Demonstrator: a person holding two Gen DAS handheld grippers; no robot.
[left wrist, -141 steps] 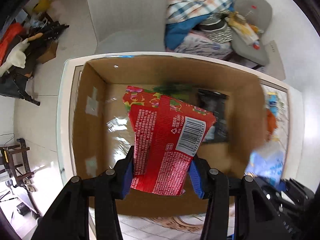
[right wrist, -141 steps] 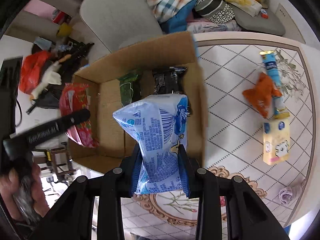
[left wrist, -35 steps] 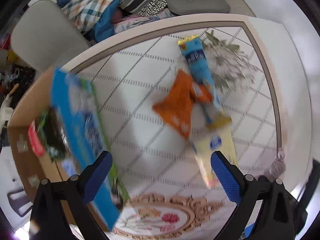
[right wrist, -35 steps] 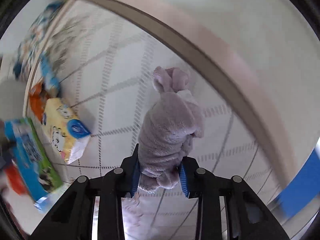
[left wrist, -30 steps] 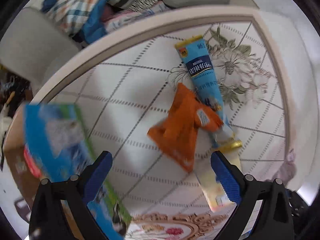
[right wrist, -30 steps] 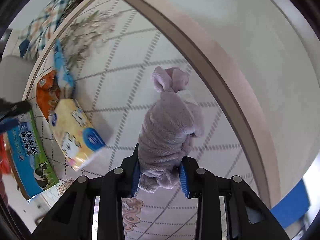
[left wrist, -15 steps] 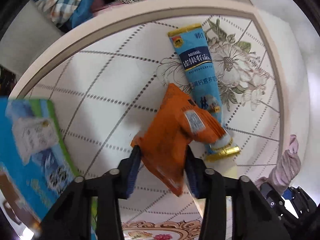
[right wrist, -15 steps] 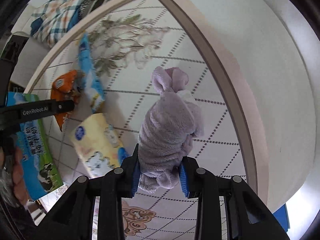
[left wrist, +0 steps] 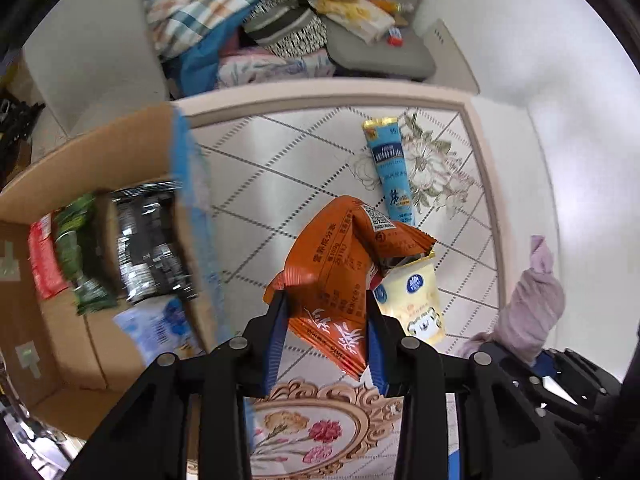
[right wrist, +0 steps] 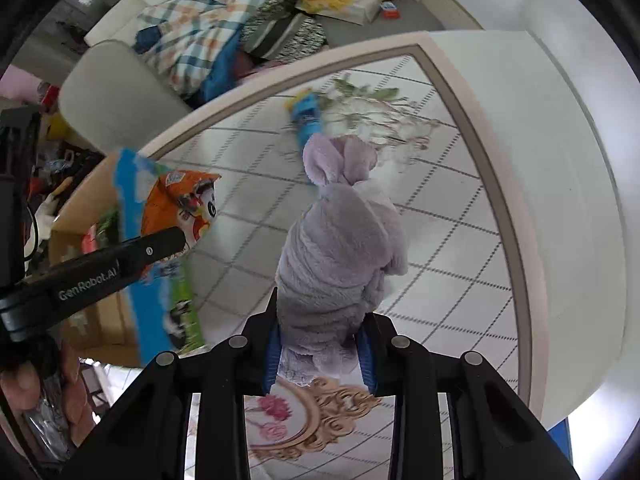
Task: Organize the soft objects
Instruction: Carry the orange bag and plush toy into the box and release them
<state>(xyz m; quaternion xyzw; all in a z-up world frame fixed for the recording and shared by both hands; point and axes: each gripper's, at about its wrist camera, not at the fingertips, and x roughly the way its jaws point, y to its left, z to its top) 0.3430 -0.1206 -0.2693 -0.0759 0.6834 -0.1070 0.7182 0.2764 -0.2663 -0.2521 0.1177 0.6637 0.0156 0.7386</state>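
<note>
Partly hiding a yellow pack (left wrist: 416,300), left tongs (left wrist: 326,336) grip an orange packet (left wrist: 340,280); right tongs (right wrist: 320,344) clamp a purple plush (right wrist: 340,248).

The left gripper (left wrist: 326,328) is clamped on an orange packet (left wrist: 340,264), raised off the table. The right gripper (right wrist: 320,344) is clamped on a purple plush toy (right wrist: 340,248), pointing toward the table's far edge.

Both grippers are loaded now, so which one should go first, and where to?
Probably the left gripper: carry its orange snack bag left over the cardboard box wall and release. The bag is already lifted off the table beside the box, while the right gripper holds the purple plush farther away.
</note>
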